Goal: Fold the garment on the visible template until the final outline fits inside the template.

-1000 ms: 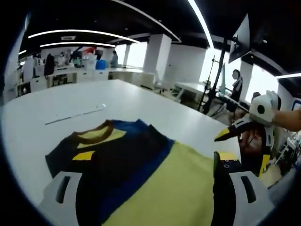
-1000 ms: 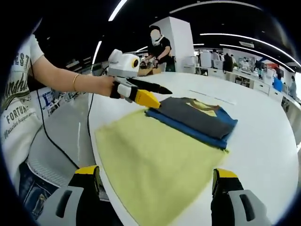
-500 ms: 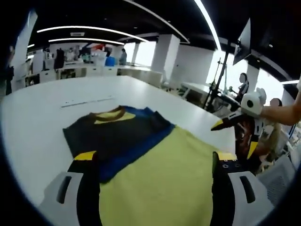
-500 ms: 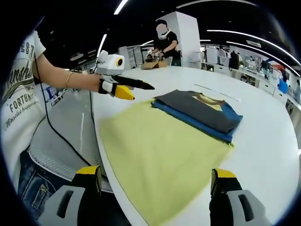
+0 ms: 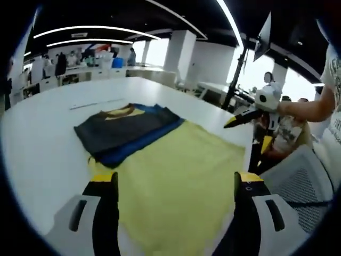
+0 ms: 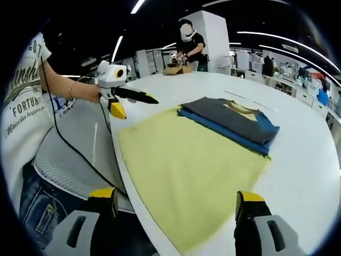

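Right gripper view alone shows a cardboard box (image 6: 178, 69) beyond the folded garment (image 6: 234, 124), which lies ahead of the spread right gripper (image 6: 176, 200) on the yellow template (image 6: 186, 165). Left gripper (image 5: 173, 184), also spread, has drawn back since 1 second ago.

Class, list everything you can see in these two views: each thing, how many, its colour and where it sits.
Garment: one, folded, dark grey over blue, on far end of the cloth.
Template cloth: one, yellow-green, flat on table, reaching its near edge.
Table: one, white, under both.
Box: one, brown, far table edge.
Bystander: one, black top, behind box.
Left gripper: yellow-tipped, open, at table edge, empty.
Right gripper: yellow-tipped, open, beside table, empty.
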